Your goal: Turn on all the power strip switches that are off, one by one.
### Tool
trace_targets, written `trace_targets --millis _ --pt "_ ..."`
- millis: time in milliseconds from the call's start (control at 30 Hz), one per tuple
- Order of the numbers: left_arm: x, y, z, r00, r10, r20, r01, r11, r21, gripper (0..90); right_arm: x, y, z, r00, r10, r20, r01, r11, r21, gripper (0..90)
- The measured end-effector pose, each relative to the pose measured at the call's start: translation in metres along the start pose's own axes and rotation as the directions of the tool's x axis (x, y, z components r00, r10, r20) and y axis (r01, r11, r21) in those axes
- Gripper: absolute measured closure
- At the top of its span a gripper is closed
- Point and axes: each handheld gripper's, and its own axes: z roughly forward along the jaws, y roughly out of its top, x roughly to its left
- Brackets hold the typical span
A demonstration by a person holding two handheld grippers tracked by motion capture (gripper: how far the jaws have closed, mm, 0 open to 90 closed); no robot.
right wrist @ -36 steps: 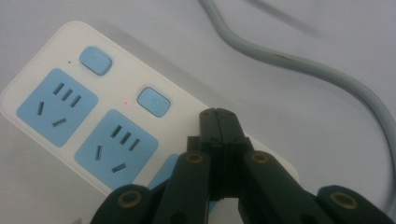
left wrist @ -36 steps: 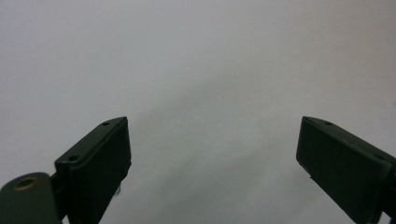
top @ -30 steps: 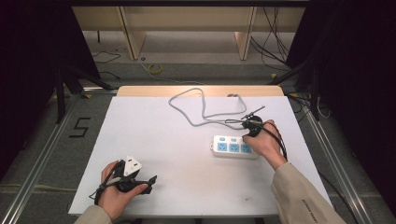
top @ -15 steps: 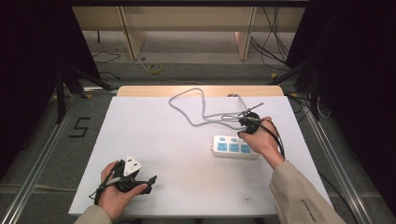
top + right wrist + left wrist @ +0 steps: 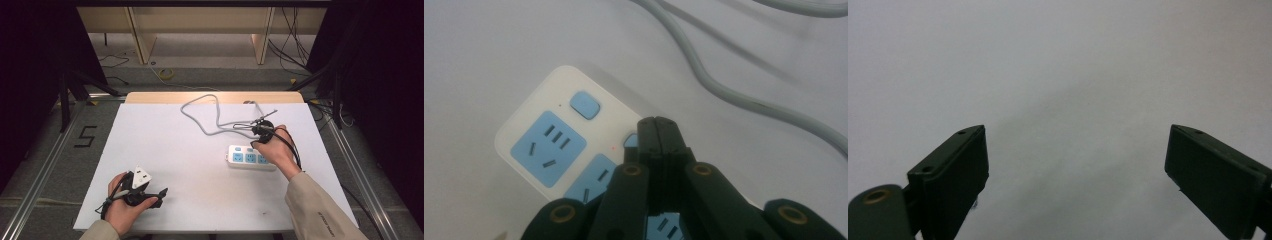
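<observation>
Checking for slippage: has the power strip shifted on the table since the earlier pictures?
No. The power strip lies at the same spot relative to the table's right edge and the grey cable.

White table (image 5: 165, 145), grey floor (image 5: 45, 150)

the power strip (image 5: 251, 157) lies on the tabletop (image 5: 200, 150) directly under the right claw (image 5: 657, 131), whose closed tips sit over a switch button (image 5: 631, 140) in the strip's row. the cable (image 5: 210, 112) loops beyond that claw. the left claw (image 5: 161, 194) rests well apart at the tabletop's near left, bare surface before it.
</observation>
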Motion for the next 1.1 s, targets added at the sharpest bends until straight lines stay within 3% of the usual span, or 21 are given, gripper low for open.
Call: trace_targets --millis 1100 --pt "0.0 0.0 0.0 1.0 0.001 0.002 -0.001 1.0 0.001 10.3 0.014 0.016 0.002 0.9996 -0.028 -0.009 0.028 1.0 0.002 90.0"
